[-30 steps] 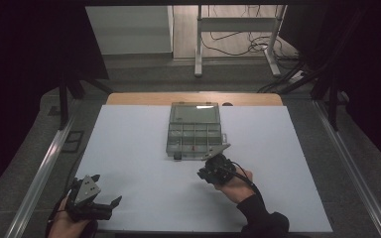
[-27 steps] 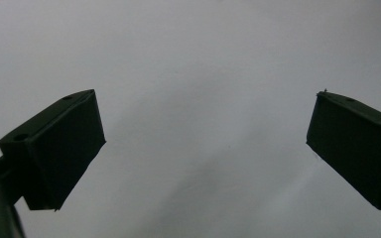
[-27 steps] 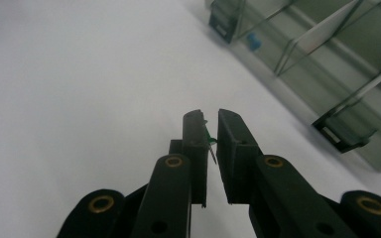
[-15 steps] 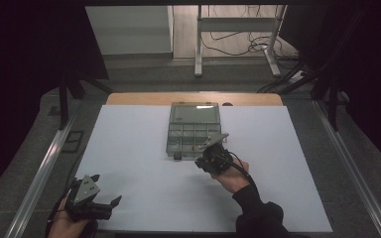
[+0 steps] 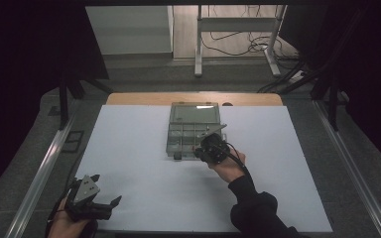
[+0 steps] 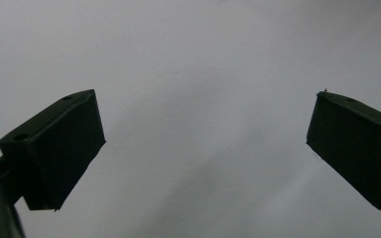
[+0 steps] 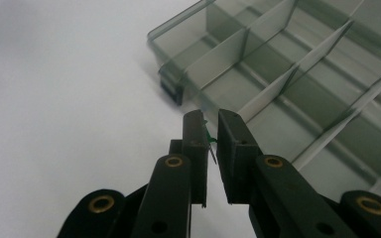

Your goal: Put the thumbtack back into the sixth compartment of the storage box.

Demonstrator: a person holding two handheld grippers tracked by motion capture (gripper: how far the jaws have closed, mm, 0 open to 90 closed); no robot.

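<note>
Two grippers: right gripper [image 7: 209,130] pinches a small green piece [image 7: 209,138] at the compartment box [image 5: 194,130] near edge; left gripper [image 6: 203,148] fingers wide over bare table [image 5: 129,148].

A smoky grey, see-through compartment box [image 5: 194,130] sits on the plain white table [image 5: 129,148]. Black right gripper [image 7: 209,130] pinches something seemingly green [image 7: 209,139].

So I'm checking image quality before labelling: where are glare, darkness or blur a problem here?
High view: dim, black surroundings, a bright glare strip on the organizer box lid. Left gripper view: soft, with the white table washed out. Right gripper view: near jaws sharp, the box's far compartments blurred.
</note>
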